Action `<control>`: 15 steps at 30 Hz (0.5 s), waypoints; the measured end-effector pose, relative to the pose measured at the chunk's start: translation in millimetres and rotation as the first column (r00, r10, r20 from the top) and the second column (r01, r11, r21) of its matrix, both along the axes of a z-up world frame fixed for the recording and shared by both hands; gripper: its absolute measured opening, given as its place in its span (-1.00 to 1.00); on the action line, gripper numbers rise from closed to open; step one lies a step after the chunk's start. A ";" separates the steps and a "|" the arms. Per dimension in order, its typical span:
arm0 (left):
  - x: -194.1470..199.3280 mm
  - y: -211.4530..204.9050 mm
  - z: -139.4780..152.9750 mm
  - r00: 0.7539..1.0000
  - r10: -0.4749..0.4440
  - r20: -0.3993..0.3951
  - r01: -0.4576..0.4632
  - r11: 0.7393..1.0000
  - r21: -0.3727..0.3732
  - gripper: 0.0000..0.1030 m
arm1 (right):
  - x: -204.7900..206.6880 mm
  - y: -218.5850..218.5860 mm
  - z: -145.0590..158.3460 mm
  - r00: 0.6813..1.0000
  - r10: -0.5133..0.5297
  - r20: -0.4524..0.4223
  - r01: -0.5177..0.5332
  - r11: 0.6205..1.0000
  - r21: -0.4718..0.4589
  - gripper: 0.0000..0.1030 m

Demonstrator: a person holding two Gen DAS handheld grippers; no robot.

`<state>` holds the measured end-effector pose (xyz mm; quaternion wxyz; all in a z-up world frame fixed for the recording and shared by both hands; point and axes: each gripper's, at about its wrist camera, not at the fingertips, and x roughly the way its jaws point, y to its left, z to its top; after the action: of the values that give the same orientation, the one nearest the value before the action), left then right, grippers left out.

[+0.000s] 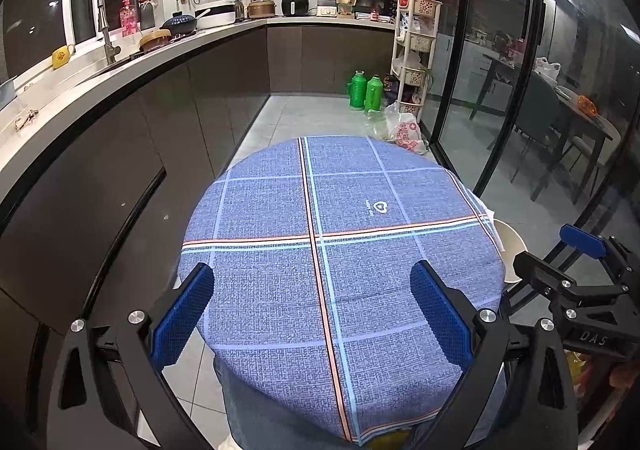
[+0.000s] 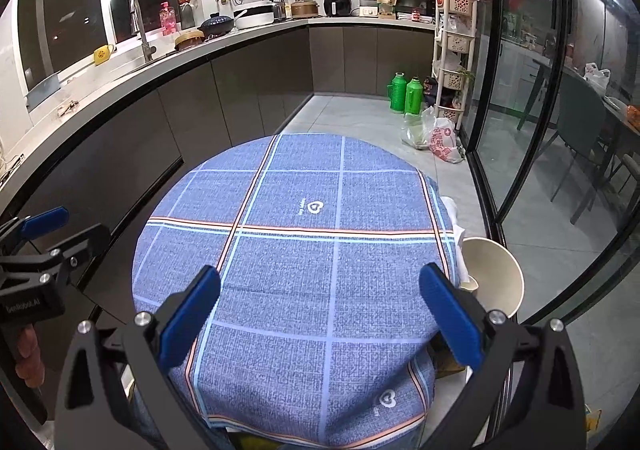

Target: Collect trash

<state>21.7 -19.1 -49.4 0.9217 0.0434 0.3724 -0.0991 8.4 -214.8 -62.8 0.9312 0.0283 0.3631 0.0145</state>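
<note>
A round table under a blue plaid cloth (image 1: 280, 234) (image 2: 304, 274) fills both views, and no loose trash shows on its top. My left gripper (image 1: 312, 274) hovers open over the near part of the cloth, with nothing between its blue pads. My right gripper (image 2: 320, 274) hovers open beside it, also with nothing between its pads. Each gripper shows in the other's view: the right gripper (image 1: 548, 250) and the left gripper (image 2: 76, 228). A cream bin (image 2: 494, 274) (image 1: 510, 246) stands on the floor at the table's right edge, with something white and a small paper cup (image 2: 469, 284) at its rim.
A long counter (image 2: 168, 61) with dark cabinets curves along the left. Two green flasks (image 2: 406, 91), plastic bags (image 2: 442, 139) and a white basket rack (image 2: 456, 45) stand at the far end of the floor. A glass sliding door (image 2: 516, 89) runs along the right.
</note>
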 end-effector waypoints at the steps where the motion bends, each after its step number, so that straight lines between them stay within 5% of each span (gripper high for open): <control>1: 0.1 -0.4 -0.1 1.000 0.001 -0.001 -0.001 1.000 0.001 0.84 | -0.4 0.0 0.2 1.000 -0.004 0.002 0.004 1.000 -0.003 0.94; 15: -0.5 -1.6 -2.7 1.000 0.008 -0.004 -0.008 1.000 -0.002 0.84 | -0.4 0.1 1.0 1.000 -0.010 0.004 0.010 1.000 -0.009 0.94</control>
<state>21.3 -20.7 -52.2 0.9214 0.0408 0.3743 -0.0960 8.1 -214.7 -61.8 0.9322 0.0257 0.3610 0.0083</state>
